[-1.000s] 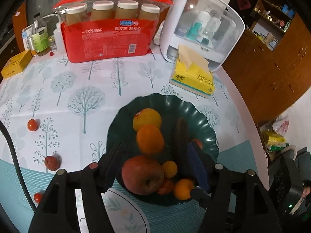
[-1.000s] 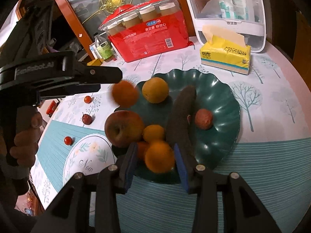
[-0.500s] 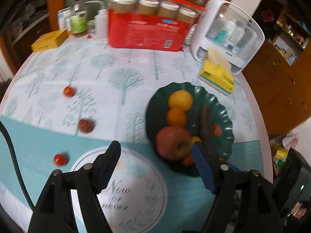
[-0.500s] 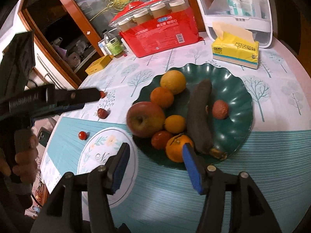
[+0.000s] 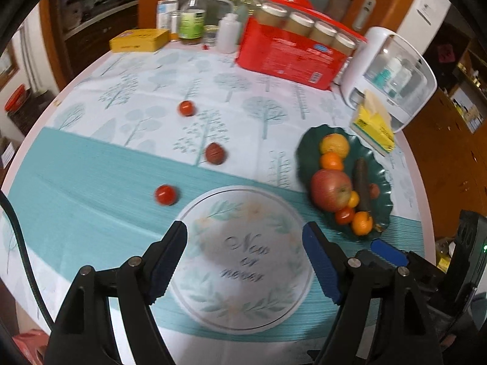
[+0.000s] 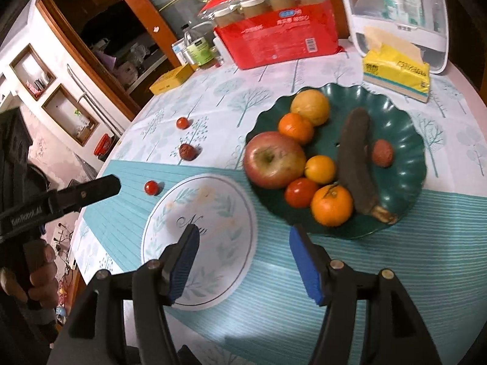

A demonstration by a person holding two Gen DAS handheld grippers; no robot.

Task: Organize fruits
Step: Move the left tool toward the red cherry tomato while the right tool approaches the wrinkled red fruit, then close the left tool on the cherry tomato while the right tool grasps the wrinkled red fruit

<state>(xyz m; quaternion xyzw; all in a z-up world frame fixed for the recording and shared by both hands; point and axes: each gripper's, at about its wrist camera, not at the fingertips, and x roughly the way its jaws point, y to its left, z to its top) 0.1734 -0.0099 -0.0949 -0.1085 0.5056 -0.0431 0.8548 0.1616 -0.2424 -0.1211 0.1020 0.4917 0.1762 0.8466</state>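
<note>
Tissues (image 6: pixel 395 71) beside plate (image 6: pixel 404 179), jars (image 6: pixel 274 33) behind

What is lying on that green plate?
On the green plate: an apple, four orange or yellow citrus fruits, a tomato, a blackened banana, one small reddish fruit. Anything beneath them is hidden.

green scalloped plate (image 6: pixel 408 140) holds piled fruit; three small red fruits (image 5: pixel 165 194) lie loose on tablecloth.

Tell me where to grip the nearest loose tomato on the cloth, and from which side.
Take the tomato across its middle, coming from above with the open left gripper. It is small, round and sits alone on the flat cloth, so any jaw angle should do; low pads probably keep it from rolling away.
</note>
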